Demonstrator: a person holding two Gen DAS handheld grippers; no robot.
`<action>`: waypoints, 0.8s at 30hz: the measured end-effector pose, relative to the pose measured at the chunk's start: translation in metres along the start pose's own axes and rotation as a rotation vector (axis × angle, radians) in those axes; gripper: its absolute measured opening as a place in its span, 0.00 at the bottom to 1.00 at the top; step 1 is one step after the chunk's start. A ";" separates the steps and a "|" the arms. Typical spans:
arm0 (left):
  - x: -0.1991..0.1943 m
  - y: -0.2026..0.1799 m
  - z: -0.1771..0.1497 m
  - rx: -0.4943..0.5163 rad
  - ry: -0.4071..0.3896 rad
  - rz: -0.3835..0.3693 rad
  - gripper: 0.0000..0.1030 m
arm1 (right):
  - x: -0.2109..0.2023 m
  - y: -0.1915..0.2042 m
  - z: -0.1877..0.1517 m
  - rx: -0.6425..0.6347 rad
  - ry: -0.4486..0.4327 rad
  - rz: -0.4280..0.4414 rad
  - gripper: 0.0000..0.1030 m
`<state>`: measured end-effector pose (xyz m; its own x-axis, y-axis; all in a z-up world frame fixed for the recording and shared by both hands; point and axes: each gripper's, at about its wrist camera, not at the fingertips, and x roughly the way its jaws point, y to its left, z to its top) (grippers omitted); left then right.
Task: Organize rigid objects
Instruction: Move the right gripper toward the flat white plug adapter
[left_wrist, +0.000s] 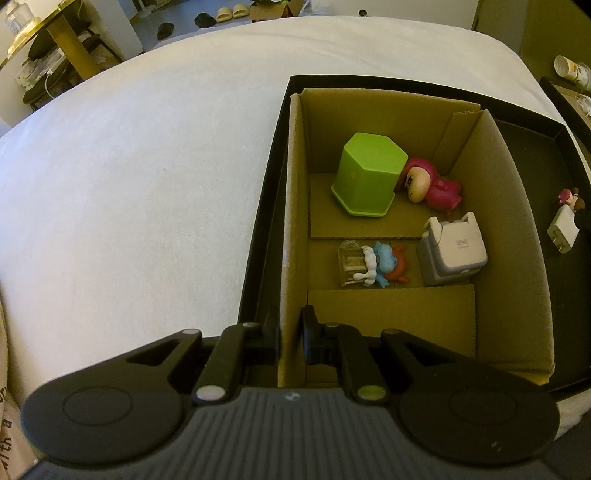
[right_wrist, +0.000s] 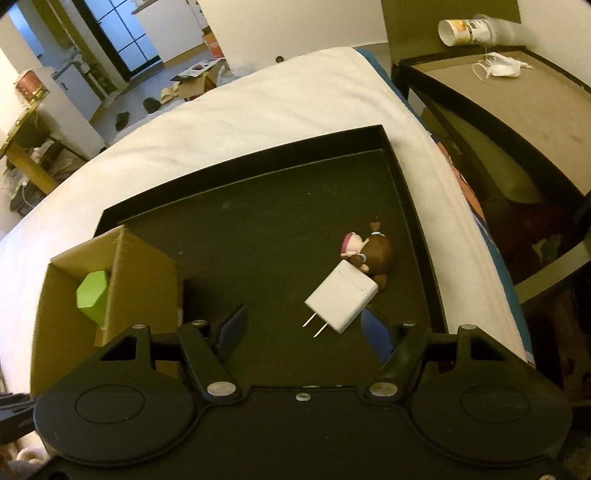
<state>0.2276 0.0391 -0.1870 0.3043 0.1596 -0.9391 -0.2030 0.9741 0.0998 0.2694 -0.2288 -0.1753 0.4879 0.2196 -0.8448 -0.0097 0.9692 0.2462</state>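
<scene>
Our left gripper (left_wrist: 290, 332) has its jaws clamped on the box (left_wrist: 291, 221) wall. Our right gripper (right_wrist: 303, 328) hangs jaws apart over the tray (right_wrist: 258, 240), the charger (right_wrist: 341, 297) just ahead, a figurine (right_wrist: 373, 251) touching it beyond.

setting: a lived-in home, bedroom area. work surface is a bed with a white sheet (left_wrist: 147, 184). slippers (left_wrist: 231, 14) and dark shoes on the floor beyond it. gold-edged side table (left_wrist: 44, 33) with clutter beneath. bedside table (right_wrist: 517, 110) carries a face mask (right_wrist: 498, 68) and a tipped paper cup (right_wrist: 469, 27).
</scene>
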 end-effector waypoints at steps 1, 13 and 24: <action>0.000 0.000 0.000 0.000 0.000 0.001 0.10 | 0.003 -0.001 0.001 0.004 0.002 -0.005 0.64; 0.000 -0.001 -0.001 0.001 -0.005 0.007 0.10 | 0.032 -0.013 0.010 0.042 0.038 -0.063 0.55; -0.001 0.000 0.000 0.000 -0.007 0.004 0.10 | 0.045 -0.001 0.008 -0.013 0.072 -0.130 0.48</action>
<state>0.2271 0.0385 -0.1867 0.3097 0.1643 -0.9365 -0.2044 0.9734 0.1032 0.2981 -0.2210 -0.2102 0.4216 0.0990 -0.9013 0.0379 0.9912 0.1266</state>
